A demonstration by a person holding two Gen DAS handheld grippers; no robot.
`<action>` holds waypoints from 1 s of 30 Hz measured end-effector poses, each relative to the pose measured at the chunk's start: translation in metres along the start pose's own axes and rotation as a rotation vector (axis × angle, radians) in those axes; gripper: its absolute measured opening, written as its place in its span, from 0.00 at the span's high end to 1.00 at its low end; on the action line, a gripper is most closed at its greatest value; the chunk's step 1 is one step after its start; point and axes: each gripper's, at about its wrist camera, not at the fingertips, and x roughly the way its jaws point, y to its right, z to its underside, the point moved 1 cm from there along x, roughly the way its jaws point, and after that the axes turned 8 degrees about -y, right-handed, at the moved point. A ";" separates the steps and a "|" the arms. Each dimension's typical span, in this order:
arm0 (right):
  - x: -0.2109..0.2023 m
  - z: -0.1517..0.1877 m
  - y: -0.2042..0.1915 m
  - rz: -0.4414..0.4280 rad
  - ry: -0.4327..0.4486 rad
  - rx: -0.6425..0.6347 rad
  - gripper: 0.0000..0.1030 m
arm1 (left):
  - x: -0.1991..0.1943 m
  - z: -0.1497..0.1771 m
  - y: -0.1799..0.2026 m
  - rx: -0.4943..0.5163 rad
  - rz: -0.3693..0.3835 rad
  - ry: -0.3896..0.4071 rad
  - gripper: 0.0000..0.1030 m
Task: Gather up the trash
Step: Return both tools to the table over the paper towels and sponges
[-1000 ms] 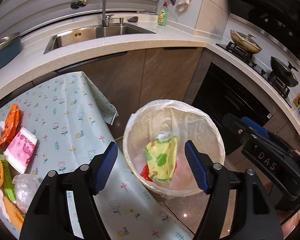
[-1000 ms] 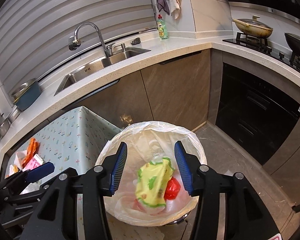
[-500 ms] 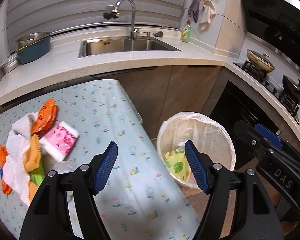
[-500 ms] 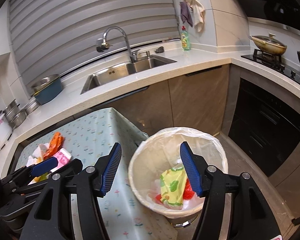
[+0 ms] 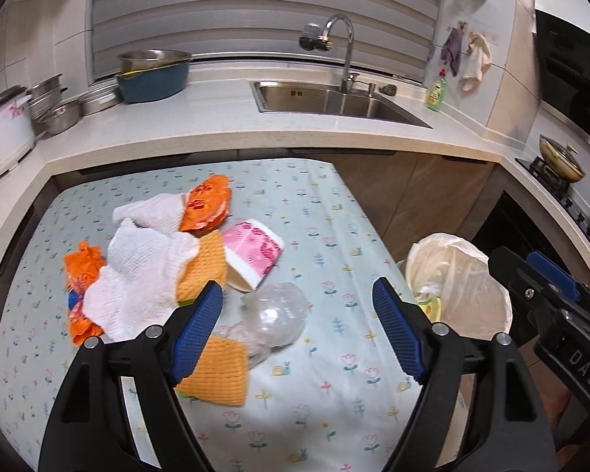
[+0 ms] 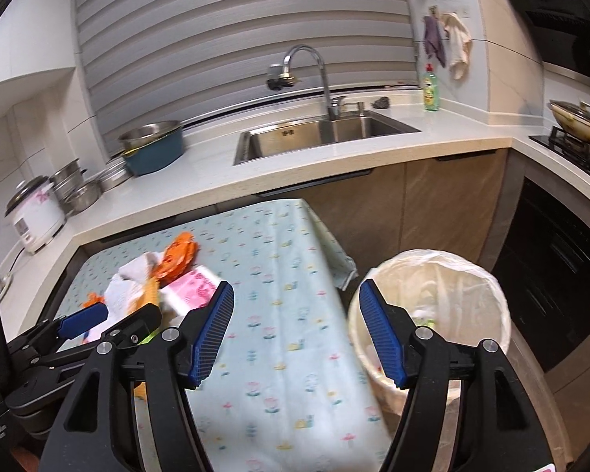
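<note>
Now both the left gripper (image 5: 297,312) and right gripper (image 6: 295,322) gape, holding nothing, above the floral tablecloth (image 5: 326,236); crumpled clear plastic wrap (image 5: 273,320) lies beside orange cloths, near the white-lined bin (image 6: 432,306).

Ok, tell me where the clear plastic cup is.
In the left wrist view the clear cup lies on its side on the table, between the open left gripper's fingers, just in front of the pink pack.
</note>
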 end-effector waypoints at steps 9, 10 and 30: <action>0.018 0.015 -0.072 -0.076 -0.050 -0.083 0.38 | -0.009 0.014 -0.079 -0.087 -0.106 -0.017 0.27; 0.020 0.017 -0.080 -0.084 -0.057 -0.091 0.38 | -0.009 0.017 -0.089 -0.101 -0.115 -0.022 0.26; 0.076 0.034 -0.144 -0.097 -0.155 -0.142 0.38 | 0.028 0.027 -0.158 -0.168 -0.087 -0.116 0.14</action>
